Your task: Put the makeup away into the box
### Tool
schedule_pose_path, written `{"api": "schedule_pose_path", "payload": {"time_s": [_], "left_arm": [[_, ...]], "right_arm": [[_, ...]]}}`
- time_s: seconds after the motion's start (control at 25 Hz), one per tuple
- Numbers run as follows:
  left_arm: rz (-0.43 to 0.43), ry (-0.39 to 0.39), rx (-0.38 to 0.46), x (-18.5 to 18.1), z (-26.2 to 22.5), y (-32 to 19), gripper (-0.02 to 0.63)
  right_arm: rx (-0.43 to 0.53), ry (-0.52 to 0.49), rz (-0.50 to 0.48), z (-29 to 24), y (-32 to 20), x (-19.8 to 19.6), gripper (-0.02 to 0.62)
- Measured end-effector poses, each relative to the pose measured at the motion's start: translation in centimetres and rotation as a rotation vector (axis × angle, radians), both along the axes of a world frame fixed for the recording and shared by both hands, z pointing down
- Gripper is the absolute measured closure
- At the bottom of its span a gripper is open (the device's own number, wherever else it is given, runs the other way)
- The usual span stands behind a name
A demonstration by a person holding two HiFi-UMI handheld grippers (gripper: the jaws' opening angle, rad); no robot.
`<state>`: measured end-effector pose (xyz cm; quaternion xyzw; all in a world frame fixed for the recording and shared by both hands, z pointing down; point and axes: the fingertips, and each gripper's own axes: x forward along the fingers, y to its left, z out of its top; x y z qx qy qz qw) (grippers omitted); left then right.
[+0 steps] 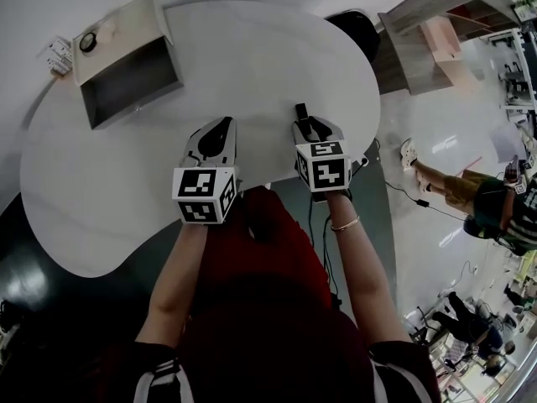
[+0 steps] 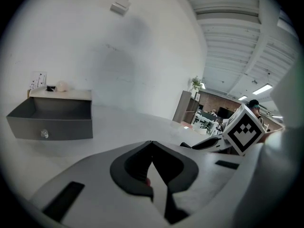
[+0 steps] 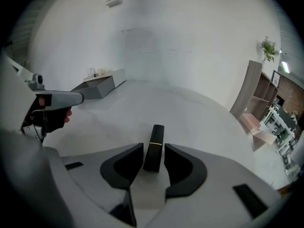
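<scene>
Lipstick tube (image 3: 153,148), black with a thin gold band, is sitting clamped between the narrowly parted jaws of the right claw (image 1: 305,122), which is pointing across the white bench (image 1: 268,49) from its near edge. The left claw (image 2: 152,144) is lying just beside it with jaws pressed together on nothing. The grey box (image 2: 52,127) is standing open at the bench's far left, well apart from both.
</scene>
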<state>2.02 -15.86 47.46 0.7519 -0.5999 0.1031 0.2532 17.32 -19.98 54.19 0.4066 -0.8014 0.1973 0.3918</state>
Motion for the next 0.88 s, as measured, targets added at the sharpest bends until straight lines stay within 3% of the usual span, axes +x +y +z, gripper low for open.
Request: {"api": "schedule_pose_path", "payload": {"time_s": [0.88], "left_arm": [[-0.053,-0.015,-0.002,-0.54,-0.15,0.18,0.584]], "right_arm": [[-0.038,-0.045,-0.012,0.21,-0.01,-0.16,0.489]]}}
